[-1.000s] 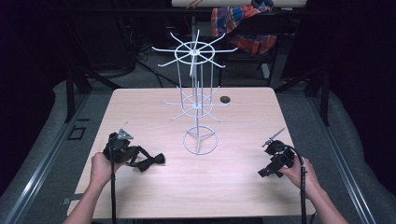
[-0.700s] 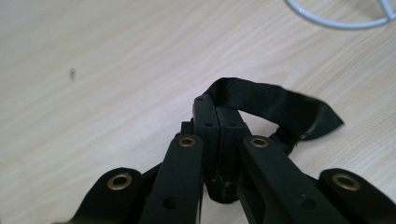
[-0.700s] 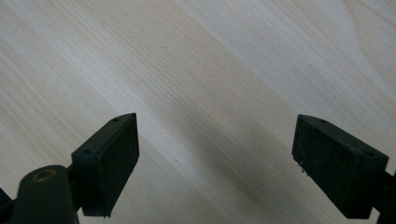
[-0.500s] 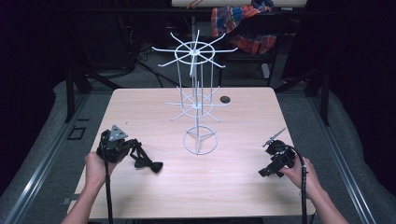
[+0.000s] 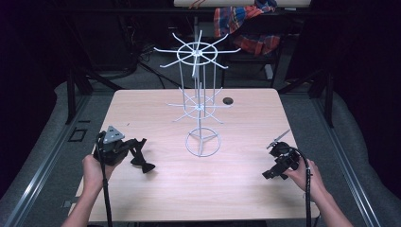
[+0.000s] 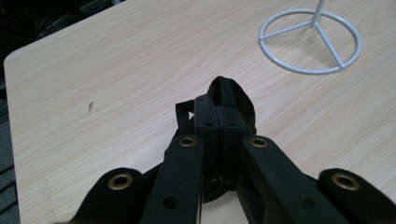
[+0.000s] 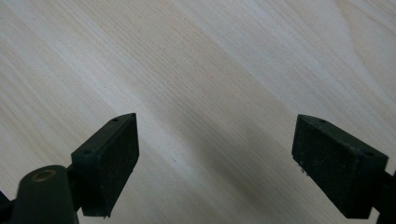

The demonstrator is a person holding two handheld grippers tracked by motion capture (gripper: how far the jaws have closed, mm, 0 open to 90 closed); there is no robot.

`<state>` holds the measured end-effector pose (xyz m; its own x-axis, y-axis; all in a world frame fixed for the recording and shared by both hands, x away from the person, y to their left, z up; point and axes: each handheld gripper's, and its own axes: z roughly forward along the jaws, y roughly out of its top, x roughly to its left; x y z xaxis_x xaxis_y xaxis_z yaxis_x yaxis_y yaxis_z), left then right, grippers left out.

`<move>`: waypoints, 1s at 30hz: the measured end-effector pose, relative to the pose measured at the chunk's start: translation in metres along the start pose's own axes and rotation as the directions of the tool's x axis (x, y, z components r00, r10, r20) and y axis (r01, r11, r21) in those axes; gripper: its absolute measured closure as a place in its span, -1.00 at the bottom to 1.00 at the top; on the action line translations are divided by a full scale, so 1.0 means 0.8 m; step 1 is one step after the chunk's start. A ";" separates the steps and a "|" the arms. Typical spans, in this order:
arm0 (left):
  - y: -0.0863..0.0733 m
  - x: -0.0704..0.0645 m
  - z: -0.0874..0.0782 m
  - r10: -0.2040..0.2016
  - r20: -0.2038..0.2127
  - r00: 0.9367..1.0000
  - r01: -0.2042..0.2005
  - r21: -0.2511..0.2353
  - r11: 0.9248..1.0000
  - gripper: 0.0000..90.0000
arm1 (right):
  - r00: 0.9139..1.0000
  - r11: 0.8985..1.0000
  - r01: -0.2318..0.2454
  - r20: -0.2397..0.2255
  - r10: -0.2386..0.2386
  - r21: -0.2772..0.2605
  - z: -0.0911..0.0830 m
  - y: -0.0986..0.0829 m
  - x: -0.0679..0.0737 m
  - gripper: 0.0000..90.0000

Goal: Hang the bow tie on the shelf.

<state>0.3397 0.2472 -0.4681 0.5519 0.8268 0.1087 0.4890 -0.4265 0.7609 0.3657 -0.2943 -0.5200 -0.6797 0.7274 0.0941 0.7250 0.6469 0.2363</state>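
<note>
Grip first: left gripper (image 6: 218, 122) clamped, jaws together on a small black fabric piece (image 6: 231, 95), probably a strap or loop, low over the near-left bench (image 5: 246, 189). Right gripper (image 7: 215, 158) idle near the right edge, jaws wide apart over bare wood, nothing between them.

Likely step: carrying the piece to the white wire rack (image 5: 201, 101) at bench centre and hanging it on a prong. To do it well:
- Keep the clamp firm; soft fabric slips easily.
- Lift clear of the bench before swinging right, so no dangling end drags or catches the ring base (image 6: 310, 41).
- Approach a lower-tier prong from outside, loop opening facing the tip, then slide on along the wire.
- Steady the rack with the right gripper if it tips or spins; light frame, likely easily nudged.

Look of the piece: matte black, limp, folded over the jaw tips, one rounded bulge beyond them and a thin strap edge at the left. In the high view, a dark lobe (image 5: 144, 165) hanging below the gripper, touching or just above the wood; cannot tell which.
</note>
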 end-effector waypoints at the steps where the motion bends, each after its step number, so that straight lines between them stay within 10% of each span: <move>1: 0.001 0.000 -0.001 0.001 0.000 1.000 -0.001 -0.002 1.000 0.98 | 1.000 1.000 -0.012 0.004 0.012 -0.016 0.001 -0.001 0.002 -0.67; 30: 0.037 -0.007 -0.020 0.000 -0.039 0.999 -0.003 -0.092 0.996 0.98 | 1.000 0.998 -0.030 -0.010 0.030 -0.057 0.002 -0.002 0.003 -0.67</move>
<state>0.3400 0.2360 -0.4360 0.5247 0.8407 0.1334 0.4233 -0.3937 0.8160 0.3628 -0.2931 -0.5217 -0.6589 0.7440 0.1108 0.7378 0.6104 0.2883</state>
